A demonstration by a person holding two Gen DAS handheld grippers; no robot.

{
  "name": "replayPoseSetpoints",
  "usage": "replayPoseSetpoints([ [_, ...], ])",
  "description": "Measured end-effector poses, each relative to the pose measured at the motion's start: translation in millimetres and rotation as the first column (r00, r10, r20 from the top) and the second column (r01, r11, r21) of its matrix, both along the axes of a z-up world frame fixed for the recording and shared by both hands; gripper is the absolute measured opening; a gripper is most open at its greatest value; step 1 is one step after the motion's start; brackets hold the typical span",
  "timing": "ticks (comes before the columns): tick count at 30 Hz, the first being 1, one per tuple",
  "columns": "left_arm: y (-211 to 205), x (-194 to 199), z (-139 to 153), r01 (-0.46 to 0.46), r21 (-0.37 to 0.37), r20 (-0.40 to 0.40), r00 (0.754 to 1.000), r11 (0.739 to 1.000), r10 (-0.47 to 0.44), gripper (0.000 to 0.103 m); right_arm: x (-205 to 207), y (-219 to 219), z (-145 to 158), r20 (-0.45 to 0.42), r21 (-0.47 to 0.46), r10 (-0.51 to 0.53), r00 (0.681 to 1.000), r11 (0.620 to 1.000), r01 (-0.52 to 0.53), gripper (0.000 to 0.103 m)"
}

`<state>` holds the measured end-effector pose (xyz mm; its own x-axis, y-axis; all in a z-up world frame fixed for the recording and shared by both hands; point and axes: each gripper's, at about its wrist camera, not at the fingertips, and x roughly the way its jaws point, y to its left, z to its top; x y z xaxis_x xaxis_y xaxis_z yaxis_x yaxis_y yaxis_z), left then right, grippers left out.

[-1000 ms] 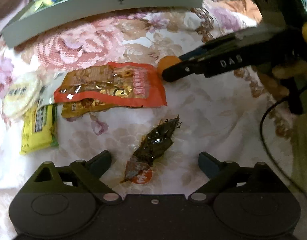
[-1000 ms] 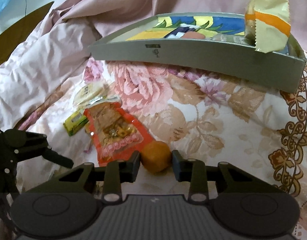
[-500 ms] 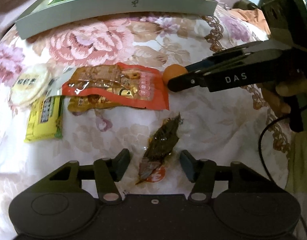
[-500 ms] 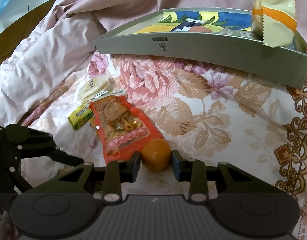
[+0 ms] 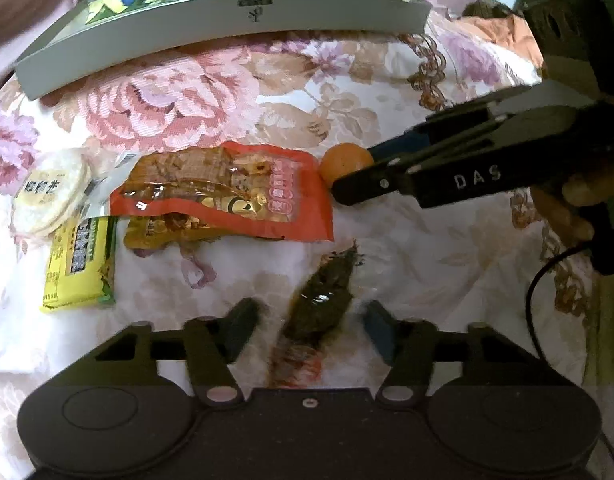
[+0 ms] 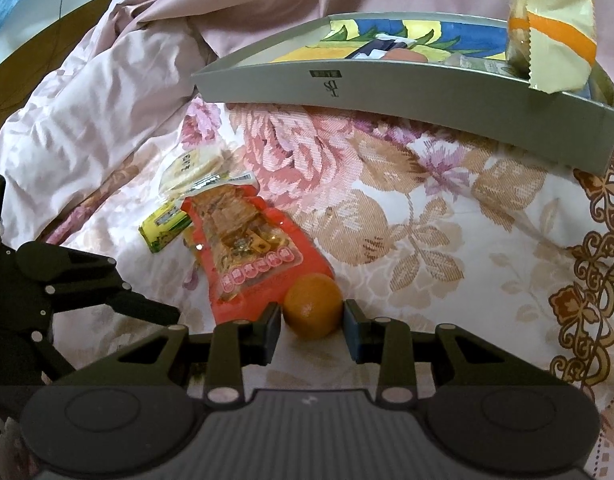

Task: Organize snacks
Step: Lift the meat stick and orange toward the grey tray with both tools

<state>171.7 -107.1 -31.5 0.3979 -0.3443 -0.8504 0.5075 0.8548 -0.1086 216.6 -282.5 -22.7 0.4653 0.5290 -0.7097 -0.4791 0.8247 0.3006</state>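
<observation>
On the far left of my left camera's view, a round cracker pack (image 5: pixel 47 196) lies on the floral bedspread (image 5: pixel 407 248). A yellow bar (image 5: pixel 81 268) sits just below it, and the two overlap at the edge. To their right a red packet (image 5: pixel 227 192) lies flat, with its near end pointing towards the orange (image 5: pixel 343 160).

The jaws of my left claw (image 5: pixel 307 316) have just been closing, and the dark snack packet (image 5: pixel 323 304) lies lengthwise between them. They are half spread and not yet pinching. The left pad stands clear of the wrapper. The right pad is just beside its edge, and the blur hides whether it touches.

To the right of that, my right claw (image 6: pixel 311 320) is clamped on the orange, one pad pressed against each side. The fruit rests on the bedspread at the corner of the red packet.

Beyond all of this, the grey tray (image 5: pixel 227 28) lies across the back, well apart from both claws. A cream-and-orange bag (image 6: pixel 555 28) stands at its right end.
</observation>
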Motion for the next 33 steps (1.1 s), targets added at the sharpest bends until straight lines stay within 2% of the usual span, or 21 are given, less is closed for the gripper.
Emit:
replayPoseSetpoints([
  [6,1.8,-5.1,2.6,-0.048,-0.023,0.024,0.999,0.999,0.048,0.050,-0.3,-1.2,0.5,0.003,0.003,-0.002,1.000,1.000,0.002,0.038],
  [18,2.1,-19.9,9.6,-0.141,-0.074,0.019,0.990,0.987,0.143,0.046,-7.2,0.9,1.2,0.036,0.013,0.019,0.999,1.000,-0.020,0.034],
  [25,6.3,-26.1,14.6,-0.190,-0.131,-0.012,0.982,0.973,0.190,0.045,-13.5,-3.8,7.3,0.066,0.025,0.009,0.998,1.000,-0.011,0.034],
  [33,4.8,-34.6,33.8,-0.214,-0.237,0.046,0.972,0.948,0.231,0.045,-19.6,-20.1,22.7,0.144,0.073,-0.072,0.987,0.995,0.062,0.034],
])
